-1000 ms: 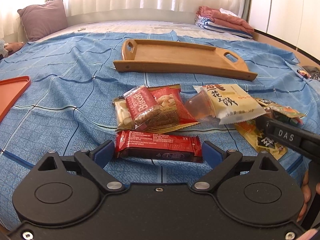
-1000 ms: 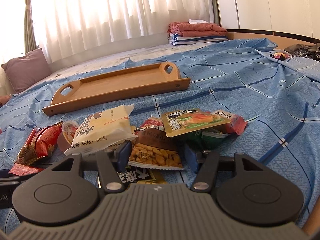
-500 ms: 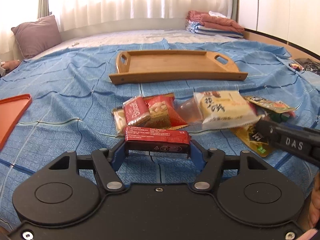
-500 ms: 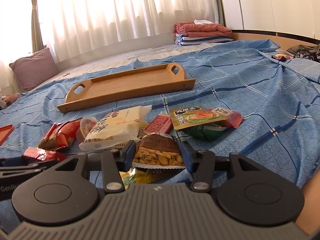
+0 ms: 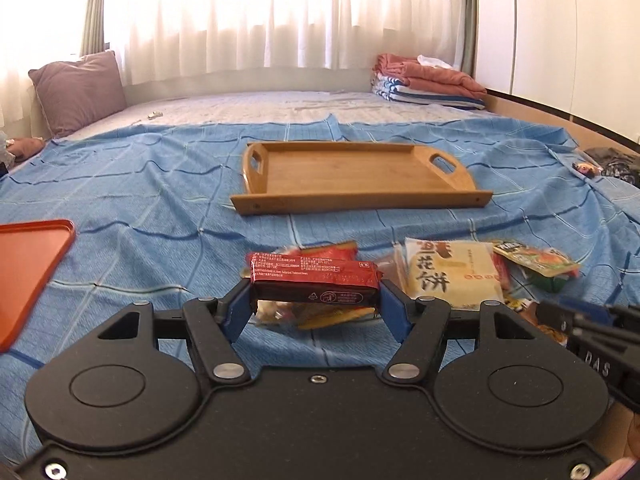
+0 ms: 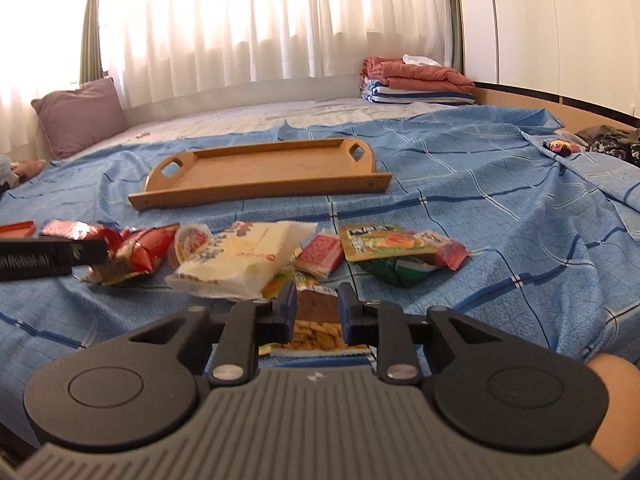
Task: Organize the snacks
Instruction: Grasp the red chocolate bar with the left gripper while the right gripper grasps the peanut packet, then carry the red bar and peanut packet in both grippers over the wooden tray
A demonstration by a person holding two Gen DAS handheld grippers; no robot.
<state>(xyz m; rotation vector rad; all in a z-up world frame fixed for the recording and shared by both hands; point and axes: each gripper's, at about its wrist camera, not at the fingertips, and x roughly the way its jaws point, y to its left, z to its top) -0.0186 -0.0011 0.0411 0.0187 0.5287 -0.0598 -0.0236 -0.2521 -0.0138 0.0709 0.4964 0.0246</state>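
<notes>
The left gripper (image 5: 315,300) had its blue pads pressed against the two ends of a long dark-red foil-wrapped snack bar (image 5: 314,283), which it held crosswise, lifted clear of the blue checked bedsheet (image 5: 160,208). The right gripper (image 6: 318,312) had just been closing its jaws, which stood narrow on either side of a brown packet of peanuts (image 6: 318,322); the blue pads (image 6: 287,312) appeared to press on the packet's sides. Just beyond both grippers lay the loose heap of snacks on the sheet: a pale yellow pillow pack with black Chinese characters (image 5: 450,276), red crinkled packets (image 6: 140,248), a small red flat pack (image 6: 320,256), a round sealed jelly cup (image 6: 192,240) and a green and orange sachet (image 5: 536,262). To the far left, an orange plastic tray (image 5: 28,264) rested on the sheet. Farther back, well apart from the heap, stood a wooden tray with cut-out handles (image 5: 360,200), with nothing in it. At the far end were a mauve pillow (image 5: 78,92), folded pink and striped blankets (image 5: 428,84) and white curtains (image 5: 280,16).
</notes>
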